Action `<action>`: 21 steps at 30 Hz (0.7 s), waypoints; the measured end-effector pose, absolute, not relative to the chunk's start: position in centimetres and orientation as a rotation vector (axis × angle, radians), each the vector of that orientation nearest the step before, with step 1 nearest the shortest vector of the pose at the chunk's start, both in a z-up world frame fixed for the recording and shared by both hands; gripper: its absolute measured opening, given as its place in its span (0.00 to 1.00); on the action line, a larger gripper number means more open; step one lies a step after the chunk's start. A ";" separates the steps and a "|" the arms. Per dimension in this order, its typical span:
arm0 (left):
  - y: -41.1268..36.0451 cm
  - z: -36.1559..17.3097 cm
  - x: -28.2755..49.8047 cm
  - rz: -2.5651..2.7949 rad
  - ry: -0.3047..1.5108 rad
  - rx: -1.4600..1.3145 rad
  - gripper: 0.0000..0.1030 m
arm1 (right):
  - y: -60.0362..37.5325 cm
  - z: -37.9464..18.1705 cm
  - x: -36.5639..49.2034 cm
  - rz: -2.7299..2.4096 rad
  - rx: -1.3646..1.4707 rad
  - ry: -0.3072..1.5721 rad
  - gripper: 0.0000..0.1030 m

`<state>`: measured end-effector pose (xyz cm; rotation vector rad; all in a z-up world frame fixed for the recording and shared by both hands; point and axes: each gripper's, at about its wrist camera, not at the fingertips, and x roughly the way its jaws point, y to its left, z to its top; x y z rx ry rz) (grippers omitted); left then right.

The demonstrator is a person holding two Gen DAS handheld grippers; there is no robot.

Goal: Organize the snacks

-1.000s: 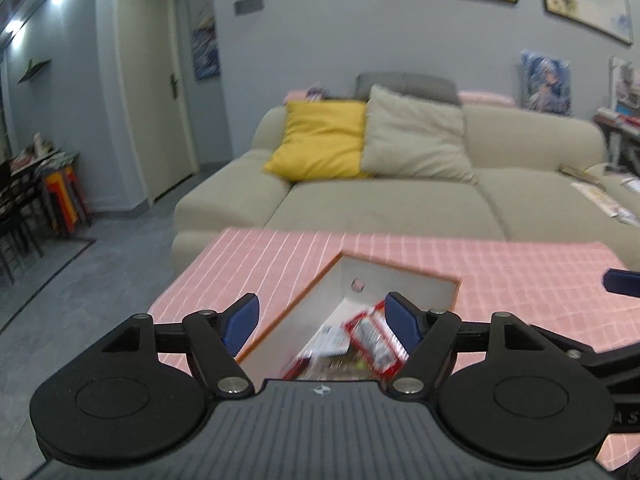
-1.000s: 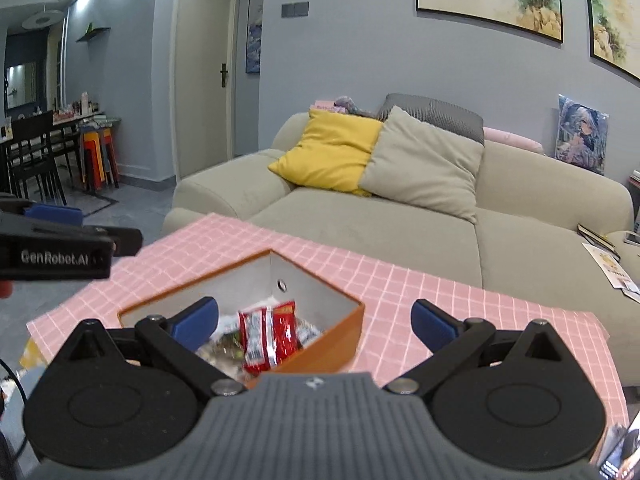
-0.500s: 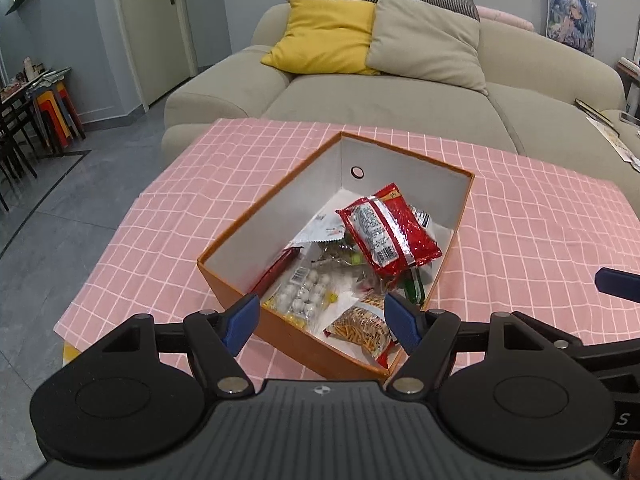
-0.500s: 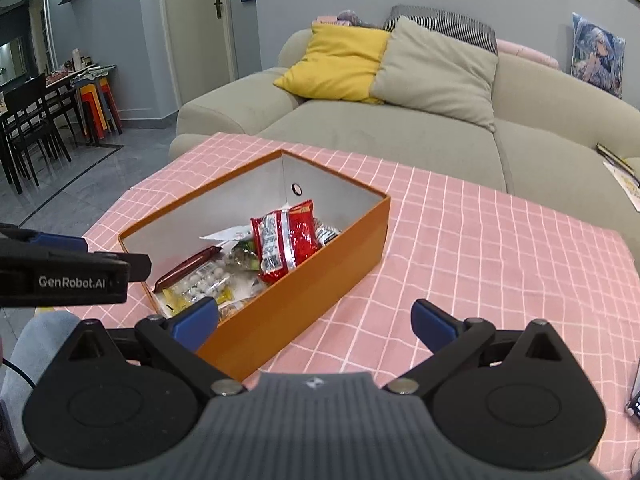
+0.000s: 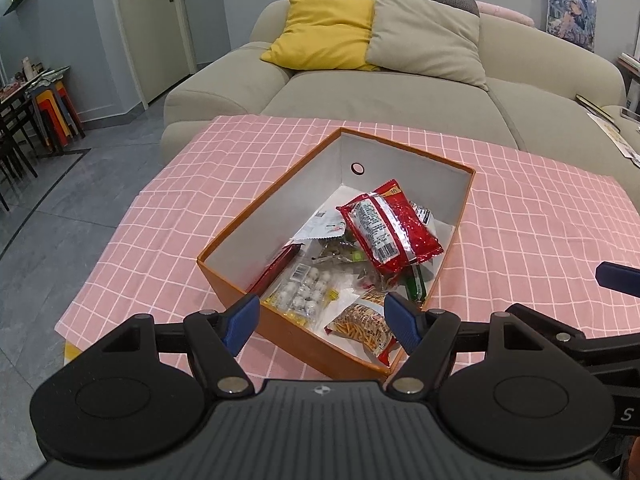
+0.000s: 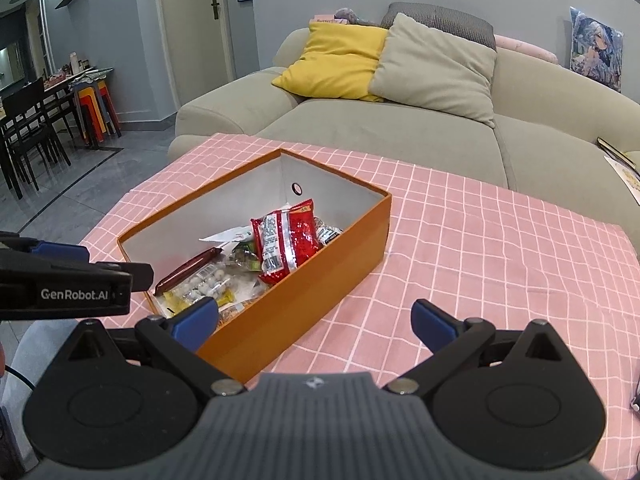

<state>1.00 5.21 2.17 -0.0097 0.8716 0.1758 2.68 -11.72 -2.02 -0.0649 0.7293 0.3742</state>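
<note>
Pink checked cloth covers the table [image 5: 540, 216], where an orange box [image 5: 280, 216] of snacks is set near its left edge. Above the box's near end, the left gripper [image 5: 320, 314] and right gripper [image 6: 314, 318] are held with fingers spread, empty.

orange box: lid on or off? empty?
Lid off, not empty. The orange cardboard box shows its white inside, holding a red foil snack packet atop other packets. No lid in view.
</note>
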 end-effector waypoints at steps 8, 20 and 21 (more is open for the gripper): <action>5.4 2.3 1.0 0.178 0.870 -0.014 0.81 | -11.7 -2.0 2.7 0.376 -0.061 0.730 0.96; 5.4 2.4 1.0 0.179 0.868 -0.015 0.81 | -11.6 -1.8 2.8 0.373 -0.064 0.730 0.96; 5.4 2.5 1.0 0.178 0.867 -0.015 0.81 | -11.6 -1.8 2.8 0.373 -0.064 0.730 0.96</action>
